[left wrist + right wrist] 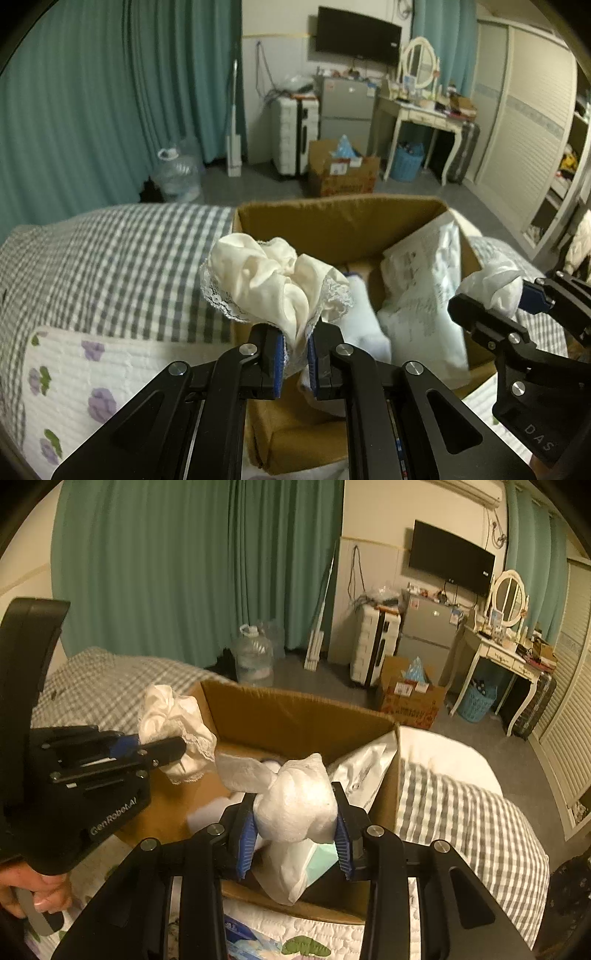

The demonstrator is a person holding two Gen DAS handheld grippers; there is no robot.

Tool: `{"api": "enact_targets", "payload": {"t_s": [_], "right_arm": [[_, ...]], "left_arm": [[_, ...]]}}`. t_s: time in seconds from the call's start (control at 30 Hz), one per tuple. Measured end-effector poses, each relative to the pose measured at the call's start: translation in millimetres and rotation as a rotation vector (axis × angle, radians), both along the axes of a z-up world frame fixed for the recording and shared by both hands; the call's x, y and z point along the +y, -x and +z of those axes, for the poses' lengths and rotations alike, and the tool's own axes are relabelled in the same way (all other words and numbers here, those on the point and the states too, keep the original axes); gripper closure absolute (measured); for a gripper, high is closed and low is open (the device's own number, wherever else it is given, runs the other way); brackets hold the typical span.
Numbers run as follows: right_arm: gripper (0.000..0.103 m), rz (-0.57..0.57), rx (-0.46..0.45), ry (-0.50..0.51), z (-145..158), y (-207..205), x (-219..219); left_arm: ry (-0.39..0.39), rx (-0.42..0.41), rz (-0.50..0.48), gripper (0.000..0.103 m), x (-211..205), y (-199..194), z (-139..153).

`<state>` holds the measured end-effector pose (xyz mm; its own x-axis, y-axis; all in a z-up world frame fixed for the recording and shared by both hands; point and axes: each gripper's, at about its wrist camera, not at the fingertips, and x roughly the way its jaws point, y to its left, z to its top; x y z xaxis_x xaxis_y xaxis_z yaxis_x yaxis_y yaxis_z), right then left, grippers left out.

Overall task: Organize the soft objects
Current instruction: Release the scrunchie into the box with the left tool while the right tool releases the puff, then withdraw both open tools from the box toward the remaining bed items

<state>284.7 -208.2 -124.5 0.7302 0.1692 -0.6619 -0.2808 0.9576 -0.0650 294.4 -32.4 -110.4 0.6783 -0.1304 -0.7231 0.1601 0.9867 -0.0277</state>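
Left fingers (279, 350) pinch cream lace cloth (266, 280) over cardboard box (332, 218).

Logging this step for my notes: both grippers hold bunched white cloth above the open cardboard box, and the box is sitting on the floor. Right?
Not quite. The cardboard box sits on the bed, on its checked cover, not the floor; the right wrist view shows it. The rest holds: the left gripper pinches a lace-trimmed cream cloth and the right gripper a white bundle above the open box.

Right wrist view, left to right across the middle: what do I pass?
Left tool → cream lace-trimmed cloth → white bundle in the right tool → silver printed bag → checked bedcover.
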Motion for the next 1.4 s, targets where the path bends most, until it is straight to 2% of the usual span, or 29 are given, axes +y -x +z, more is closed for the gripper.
{"api": "enact_targets", "payload": {"t_s": [0.07, 0.23, 0.3, 0.37, 0.43, 0.67, 0.83, 0.9, 0.97, 1.07, 1.13, 1.27, 1.4], "right_arm": [[0.064, -0.002, 0.007, 0.004, -5, -4, -2], [0.053, -0.018, 0.0, -0.004, -7, -3, -8], [0.052, -0.021, -0.006, -0.009, -4, 4, -9], [0.05, -0.024, -0.014, -0.009, 2, 10, -10], [0.049, -0.024, -0.022, -0.012, 8, 13, -11], [0.047, -0.042, -0.081, -0.028, 41, 38, -19], [0.034, -0.063, -0.151, -0.047, 77, 65, -25], [0.03, -0.071, -0.182, -0.061, 93, 78, -25], [0.026, -0.076, -0.217, -0.077, 111, 94, -29], [0.018, -0.078, -0.273, -0.087, 137, 122, -30], [0.009, -0.079, -0.317, -0.083, 155, 144, -28], [0.0, -0.094, -0.388, -0.067, 183, 181, -23], [0.0, -0.116, -0.441, -0.064, 202, 220, -20]], "left_arm": [[-0.006, 0.004, 0.009, 0.086, 1, 0, -3], [-0.005, 0.005, 0.02, 0.086, 4, -1, 1], [-0.008, -0.004, 0.029, 0.071, 5, -3, 5], [-0.008, -0.026, 0.03, 0.046, 8, 0, 10], [-0.008, -0.052, 0.032, 0.034, 10, 3, 18], [-0.029, -0.118, 0.04, 0.033, 15, 19, 52], [0.001, -0.181, 0.046, 0.032, 23, 44, 86], [0.013, -0.207, 0.05, 0.029, 24, 56, 99], [0.021, -0.248, 0.063, 0.015, 30, 71, 116], [0.027, -0.324, 0.085, 0.003, 37, 97, 140], [0.036, -0.379, 0.094, 0.003, 43, 118, 157], [0.064, -0.416, 0.078, 0.002, 51, 148, 178], [0.091, -0.462, 0.074, 0.002, 57, 182, 194]]}}
